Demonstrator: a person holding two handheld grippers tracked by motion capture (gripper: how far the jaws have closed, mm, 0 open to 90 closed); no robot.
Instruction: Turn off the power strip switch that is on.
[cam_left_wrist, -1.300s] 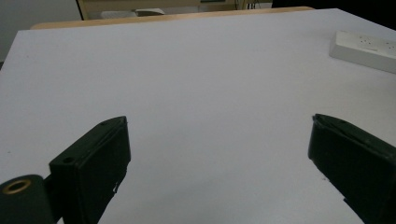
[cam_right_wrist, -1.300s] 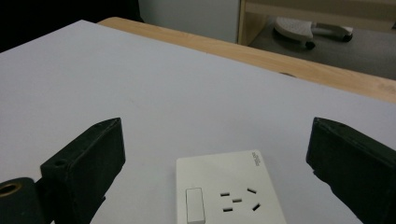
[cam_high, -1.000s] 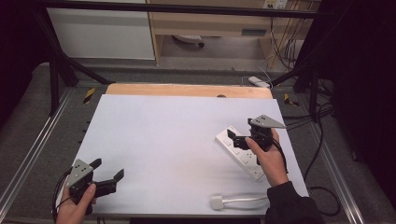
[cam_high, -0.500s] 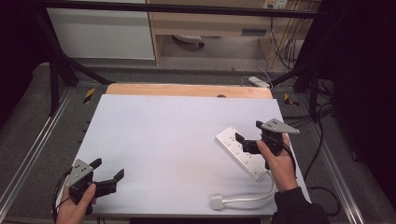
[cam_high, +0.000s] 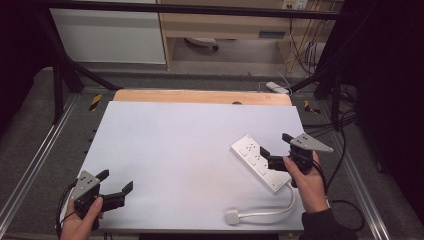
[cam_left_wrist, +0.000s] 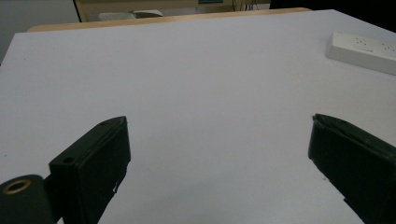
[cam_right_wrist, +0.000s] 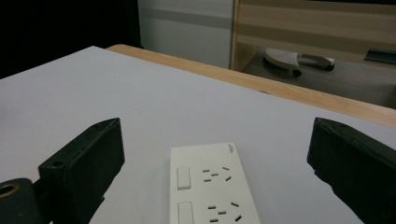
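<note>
Plastic makes the power strip look hard, smooth and light, and it lies flat on the right side of the table. Right gripper hangs just over it, jaws wide apart, holding nothing. Left gripper is wide too; grab the strip's long sides.

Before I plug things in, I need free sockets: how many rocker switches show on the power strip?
2 on the power strip, in the right gripper view: one at its far end, one nearer. More may lie below the frame.
</note>
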